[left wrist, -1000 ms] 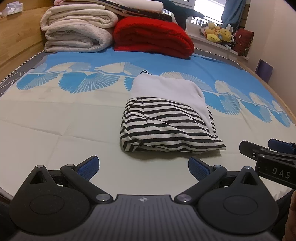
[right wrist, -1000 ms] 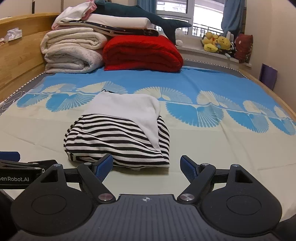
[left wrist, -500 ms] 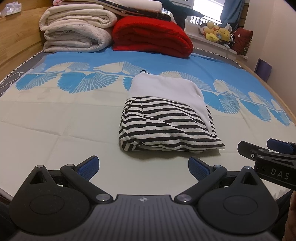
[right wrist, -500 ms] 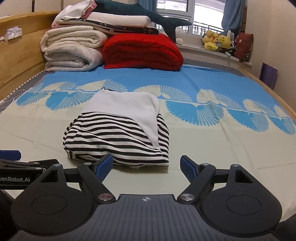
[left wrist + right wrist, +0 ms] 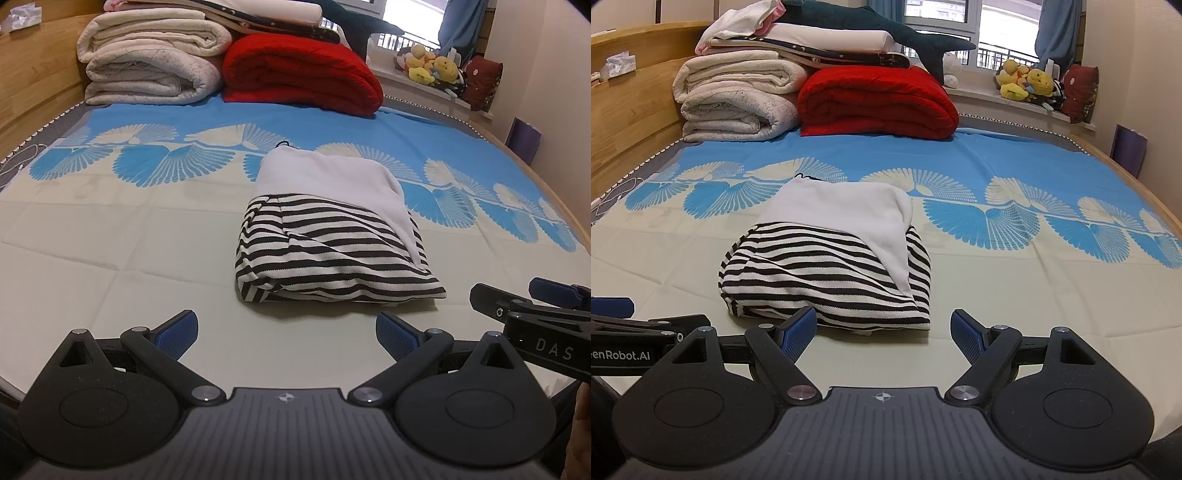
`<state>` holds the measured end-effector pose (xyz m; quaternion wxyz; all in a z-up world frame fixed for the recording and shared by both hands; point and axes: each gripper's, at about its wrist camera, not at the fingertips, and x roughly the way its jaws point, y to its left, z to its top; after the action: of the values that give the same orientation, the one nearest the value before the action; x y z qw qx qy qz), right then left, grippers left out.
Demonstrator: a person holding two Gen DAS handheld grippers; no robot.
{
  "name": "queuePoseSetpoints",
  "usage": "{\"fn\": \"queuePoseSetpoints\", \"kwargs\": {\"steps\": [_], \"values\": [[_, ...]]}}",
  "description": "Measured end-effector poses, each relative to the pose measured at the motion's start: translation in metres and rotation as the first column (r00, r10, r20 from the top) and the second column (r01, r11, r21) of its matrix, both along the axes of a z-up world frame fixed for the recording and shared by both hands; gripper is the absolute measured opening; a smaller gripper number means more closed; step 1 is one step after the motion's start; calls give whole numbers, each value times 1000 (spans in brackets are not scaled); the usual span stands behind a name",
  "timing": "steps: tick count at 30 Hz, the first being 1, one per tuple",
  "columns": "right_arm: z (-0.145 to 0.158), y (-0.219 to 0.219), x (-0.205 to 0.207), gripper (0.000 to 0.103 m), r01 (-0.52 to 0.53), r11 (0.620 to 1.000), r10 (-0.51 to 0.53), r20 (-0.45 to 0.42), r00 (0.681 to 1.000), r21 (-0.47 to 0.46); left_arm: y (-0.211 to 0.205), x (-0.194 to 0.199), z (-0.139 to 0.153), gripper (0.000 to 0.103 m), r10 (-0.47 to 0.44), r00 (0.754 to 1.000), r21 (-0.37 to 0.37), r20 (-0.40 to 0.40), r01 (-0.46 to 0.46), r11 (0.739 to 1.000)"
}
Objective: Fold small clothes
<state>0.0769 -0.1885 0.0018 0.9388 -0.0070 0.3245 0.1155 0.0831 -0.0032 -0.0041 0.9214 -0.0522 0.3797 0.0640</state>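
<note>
A small black-and-white striped garment with a white part (image 5: 332,236) lies folded into a compact bundle on the bed, seen too in the right wrist view (image 5: 831,266). My left gripper (image 5: 286,334) stands open just short of the bundle's near edge, nothing between its blue pads. My right gripper (image 5: 884,334) is open as well, its left pad close to the bundle's near hem, not gripping it. The right gripper's side shows at the right edge of the left wrist view (image 5: 535,317); the left gripper's side appears at the left edge of the right wrist view (image 5: 635,332).
The bed sheet (image 5: 110,258) is cream with a blue fan pattern. Rolled white blankets (image 5: 738,103), a red quilt (image 5: 879,103) and a shark plush (image 5: 879,26) are stacked at the head end. A wooden headboard (image 5: 628,110) runs along the left. Soft toys (image 5: 1027,83) sit on the windowsill.
Both grippers have drawn back and lifted slightly from the folded bundle. They stay open, and the garment has not moved.
</note>
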Motion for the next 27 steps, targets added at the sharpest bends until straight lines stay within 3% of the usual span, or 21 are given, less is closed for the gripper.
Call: {"fn": "queuePoseSetpoints", "kwargs": {"steps": [27], "values": [[-1,0,0,81,-8,1000,8,-2,1000,-3,-2,0,0,102,-9,1000,-4,1,9,1000]]}}
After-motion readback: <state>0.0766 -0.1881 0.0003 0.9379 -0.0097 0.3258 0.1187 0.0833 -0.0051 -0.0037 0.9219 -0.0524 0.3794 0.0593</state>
